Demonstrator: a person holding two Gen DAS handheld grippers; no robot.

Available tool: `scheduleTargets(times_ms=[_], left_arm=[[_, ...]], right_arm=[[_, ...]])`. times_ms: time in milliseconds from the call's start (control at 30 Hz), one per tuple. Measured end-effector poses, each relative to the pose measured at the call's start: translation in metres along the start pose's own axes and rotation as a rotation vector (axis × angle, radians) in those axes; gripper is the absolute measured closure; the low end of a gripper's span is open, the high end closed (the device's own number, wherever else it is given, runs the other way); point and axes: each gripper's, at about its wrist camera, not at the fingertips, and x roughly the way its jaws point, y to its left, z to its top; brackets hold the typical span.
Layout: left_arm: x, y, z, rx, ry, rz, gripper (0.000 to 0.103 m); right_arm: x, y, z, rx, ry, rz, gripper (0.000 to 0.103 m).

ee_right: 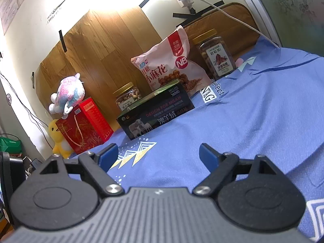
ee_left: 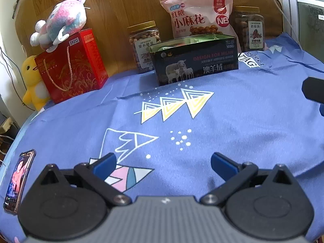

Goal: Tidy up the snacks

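Observation:
A dark open box (ee_left: 194,60) (ee_right: 156,113) printed with sheep stands at the back of the blue cloth. Behind it lean a pink snack bag (ee_left: 198,14) (ee_right: 172,64) and two gold-lidded nut jars, one to its left (ee_left: 143,44) (ee_right: 126,97) and one to its right (ee_left: 250,28) (ee_right: 216,54). A red gift box (ee_left: 73,64) (ee_right: 85,123) with a rope handle stands at the back left. My left gripper (ee_left: 163,162) is open over the cloth with nothing between its blue fingers. My right gripper (ee_right: 158,154) is open too, low over the cloth, well short of the box.
A pastel plush toy (ee_left: 58,22) (ee_right: 67,93) sits on the red box and a yellow duck plush (ee_left: 32,81) (ee_right: 57,135) beside it. A phone (ee_left: 18,180) lies at the cloth's left edge. A dark part of the other gripper (ee_left: 313,91) shows at the right edge.

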Motion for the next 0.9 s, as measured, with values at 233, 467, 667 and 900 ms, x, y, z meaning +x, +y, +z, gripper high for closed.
scheduleTargets(times_ms=[233, 467, 667, 900], left_arm=[[0.0012, 0.0004, 0.0, 0.007, -0.002, 0.011, 0.0], [0.0031, -0.0006, -0.0008, 0.016, 0.005, 0.014, 0.0], [0.0035, -0.0008, -0.0005, 0.017, 0.004, 0.017, 0.0], [0.0036, -0.0007, -0.0001, 0.018, 0.006, 0.016, 0.0]], right_arm=[[0.0003, -0.0009, 0.0002, 0.004, -0.001, -0.002, 0.014], [-0.0009, -0.0023, 0.0009, 0.009, -0.007, -0.003, 0.014], [-0.001, -0.003, 0.0015, 0.01, -0.008, -0.003, 0.014], [-0.0012, -0.0028, 0.0011, 0.01, -0.01, -0.004, 0.014]])
